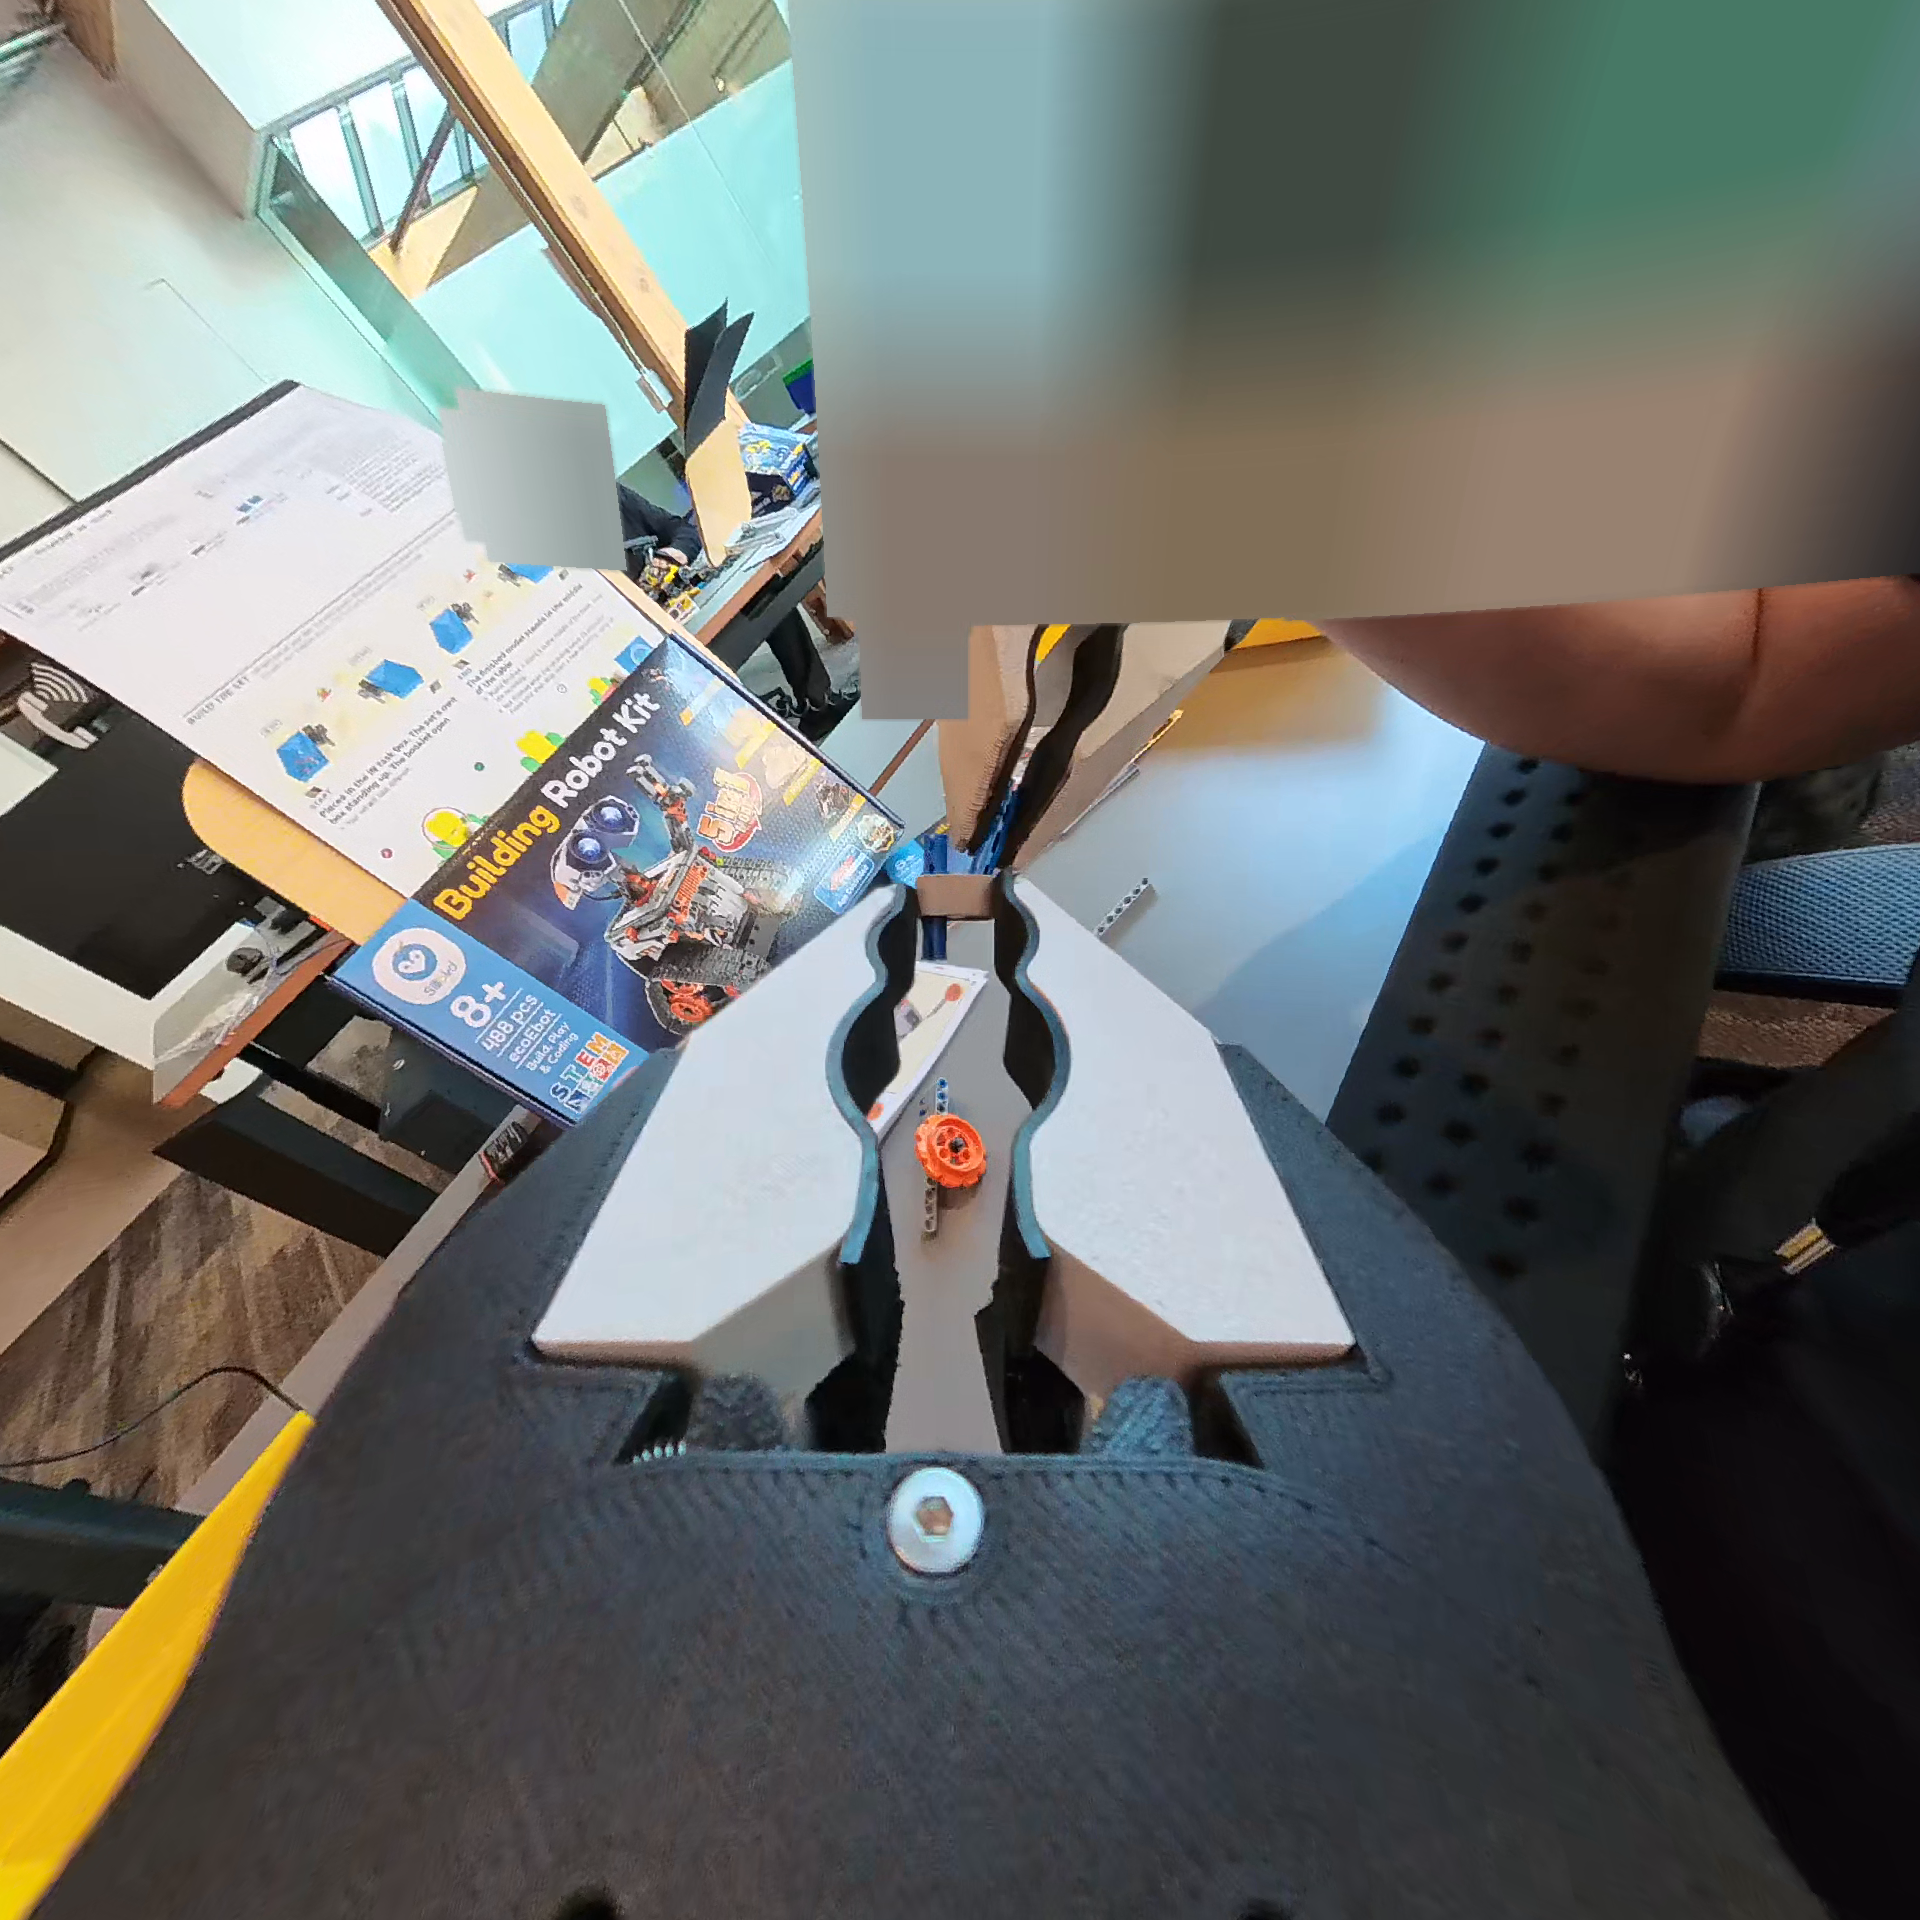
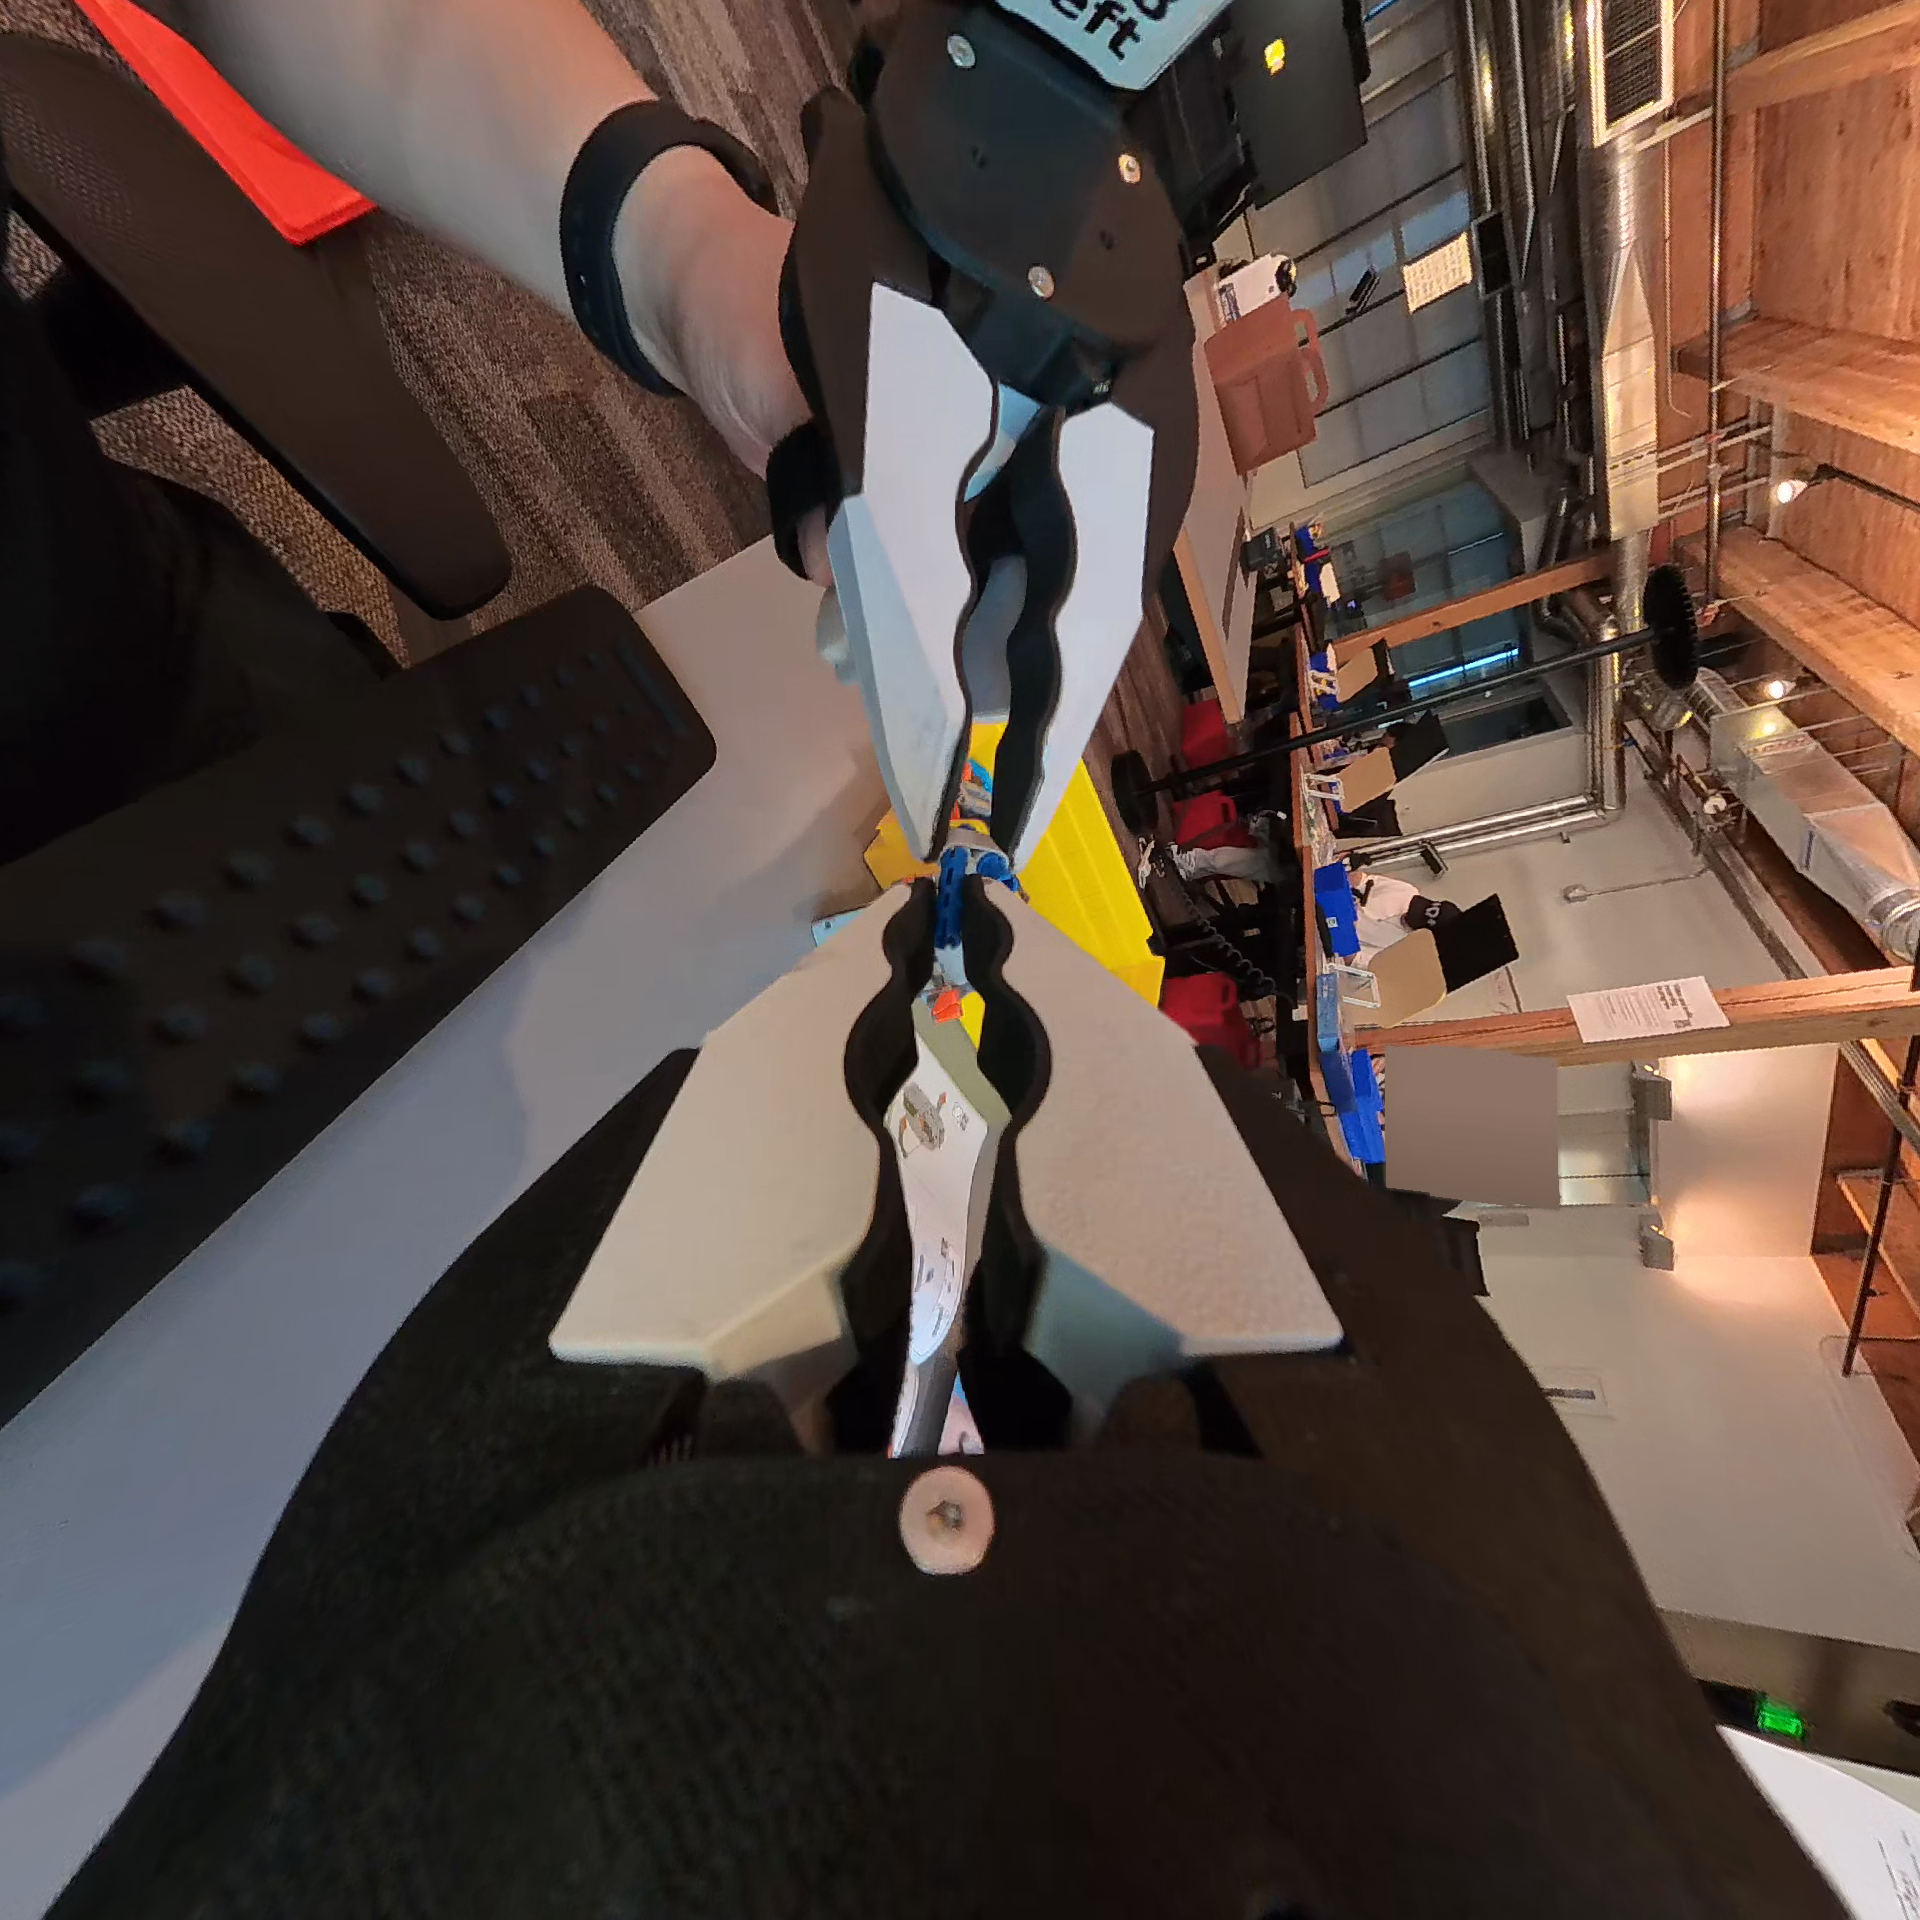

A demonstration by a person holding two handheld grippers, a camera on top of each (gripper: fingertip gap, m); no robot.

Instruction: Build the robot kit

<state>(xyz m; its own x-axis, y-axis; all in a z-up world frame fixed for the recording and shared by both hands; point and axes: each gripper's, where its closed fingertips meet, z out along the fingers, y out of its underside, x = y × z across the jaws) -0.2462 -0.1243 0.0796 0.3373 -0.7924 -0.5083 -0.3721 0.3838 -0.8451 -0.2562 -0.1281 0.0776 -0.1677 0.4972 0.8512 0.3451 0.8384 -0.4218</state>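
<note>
Between both grippers (image 2: 948, 904): blue brick assy (image 2: 951, 920), clamped.

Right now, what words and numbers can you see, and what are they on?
I don't read writing out; here is what carries it.
Blue toy box: large print and numbers, clear.
White sheet behind it: small print, blurred.
Label atop the left tongs: cut off.
Paper on the wooden beam: too small.
</note>
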